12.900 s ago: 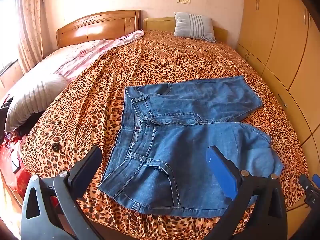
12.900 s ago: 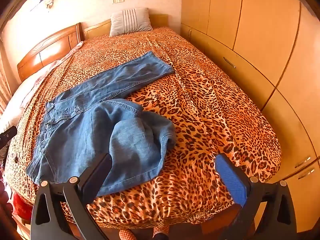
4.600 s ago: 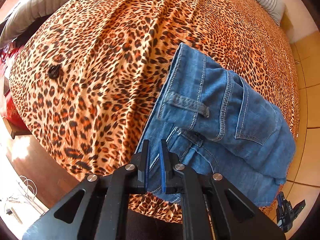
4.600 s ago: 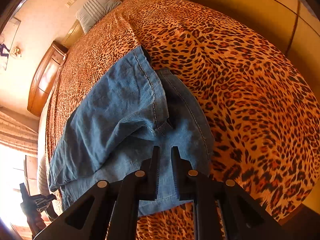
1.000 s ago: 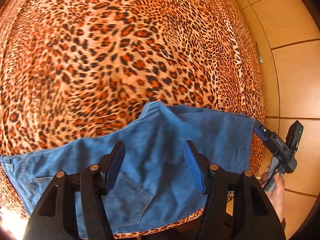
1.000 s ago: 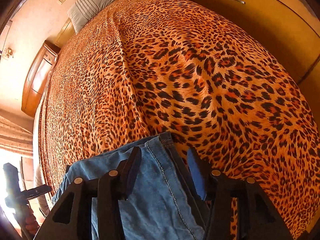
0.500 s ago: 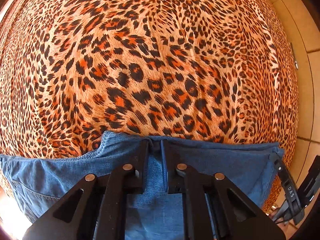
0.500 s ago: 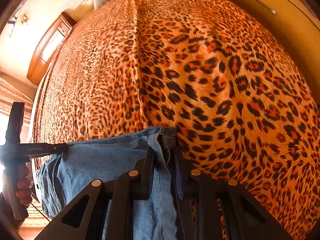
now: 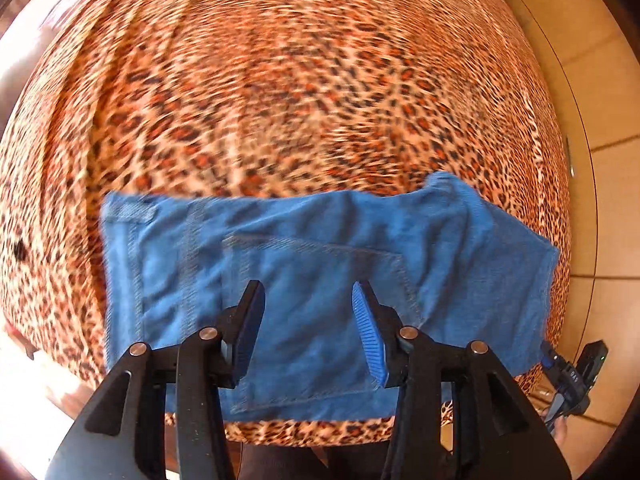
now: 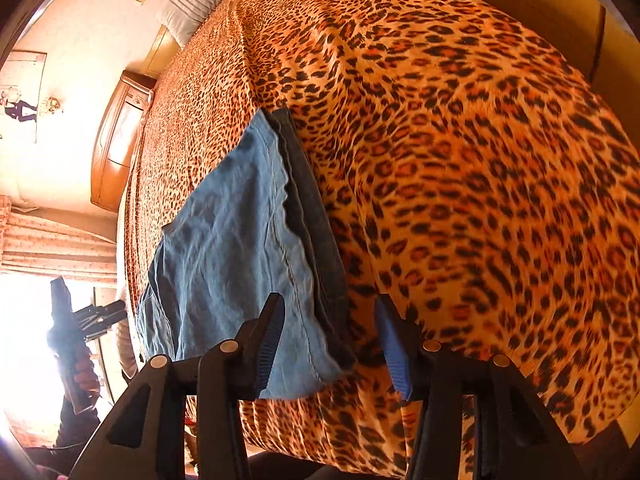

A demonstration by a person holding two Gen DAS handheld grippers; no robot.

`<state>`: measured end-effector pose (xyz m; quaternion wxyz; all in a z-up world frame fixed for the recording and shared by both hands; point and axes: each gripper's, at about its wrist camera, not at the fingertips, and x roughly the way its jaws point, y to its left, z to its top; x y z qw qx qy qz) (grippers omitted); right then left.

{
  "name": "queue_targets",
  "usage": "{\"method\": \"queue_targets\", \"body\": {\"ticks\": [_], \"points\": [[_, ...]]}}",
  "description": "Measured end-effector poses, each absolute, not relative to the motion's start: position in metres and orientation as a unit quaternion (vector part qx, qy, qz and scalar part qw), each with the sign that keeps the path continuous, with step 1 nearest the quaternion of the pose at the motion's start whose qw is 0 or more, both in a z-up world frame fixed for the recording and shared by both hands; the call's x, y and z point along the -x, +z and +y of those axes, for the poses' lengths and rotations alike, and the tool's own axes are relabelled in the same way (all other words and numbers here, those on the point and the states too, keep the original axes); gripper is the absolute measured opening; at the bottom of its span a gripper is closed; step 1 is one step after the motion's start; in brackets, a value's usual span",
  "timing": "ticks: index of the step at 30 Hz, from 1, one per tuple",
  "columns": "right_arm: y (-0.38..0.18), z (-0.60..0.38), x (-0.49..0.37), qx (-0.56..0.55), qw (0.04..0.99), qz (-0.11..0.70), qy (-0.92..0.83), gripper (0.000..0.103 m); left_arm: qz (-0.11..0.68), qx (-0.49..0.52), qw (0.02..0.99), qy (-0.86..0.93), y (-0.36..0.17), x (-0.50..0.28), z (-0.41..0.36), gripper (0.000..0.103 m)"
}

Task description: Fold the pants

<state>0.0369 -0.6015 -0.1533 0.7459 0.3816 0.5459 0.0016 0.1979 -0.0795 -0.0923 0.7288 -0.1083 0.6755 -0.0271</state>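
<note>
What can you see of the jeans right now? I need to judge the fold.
The jeans are blue denim, folded into a compact, layered rectangle near the front edge of the leopard-print bed cover. A stitched back pocket faces up; stacked hems show at the right end. They lie flat with slight wrinkles. The left hand-held gripper and right hand-held gripper are open, neither gripping them.

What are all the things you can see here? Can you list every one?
Pants: one, blue denim, folded flat near the bed's front edge.
Bedspread: one, orange leopard print, covering the bed.
Pillow: one, grey striped, at the bed's far end.
Headboard: one, brown wood, at the head of the bed.
Curtain: one, pinkish, beside the bright window.
Left tongs: one, black with blue pads, open above the pants.
Right tongs: one, black with blue pads, open at the pants' edge.
</note>
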Motion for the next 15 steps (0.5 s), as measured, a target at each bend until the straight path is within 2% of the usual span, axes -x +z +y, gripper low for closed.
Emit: {"method": "queue_targets", "body": {"ticks": [2,4,8,12,13,14,15], "points": [[-0.152,-0.594,-0.034,-0.396,0.745,0.537,0.009,0.049,0.677,0.149,0.721,-0.001,-0.089,-0.173,-0.041,0.048],[-0.155,-0.585,-0.035,-0.399,0.742,0.538,0.013,0.054,0.677,0.182,0.713,0.025,-0.092,-0.148,-0.010,0.053],[-0.161,-0.571,-0.043,-0.393,0.735,0.552,0.006,0.055,0.679,0.259,0.685,0.057,-0.119,-0.103,0.020,0.053],[-0.169,-0.571,-0.045,-0.401,0.730,0.553,-0.008,0.055,0.683,0.333,0.647,0.070,-0.159,-0.089,0.033,0.053],[-0.170,-0.571,-0.048,-0.400,0.733,0.550,-0.011,0.050,0.683,0.346,0.638,0.080,-0.165,-0.089,0.036,0.049],[-0.170,-0.570,-0.049,-0.391,0.736,0.552,-0.016,0.044,0.680,0.361,0.633,0.083,-0.168,-0.089,0.036,0.039],[-0.169,-0.569,-0.052,-0.383,0.737,0.557,-0.016,0.024,0.678,0.372,0.629,0.077,-0.168,-0.089,0.034,0.013]]}}
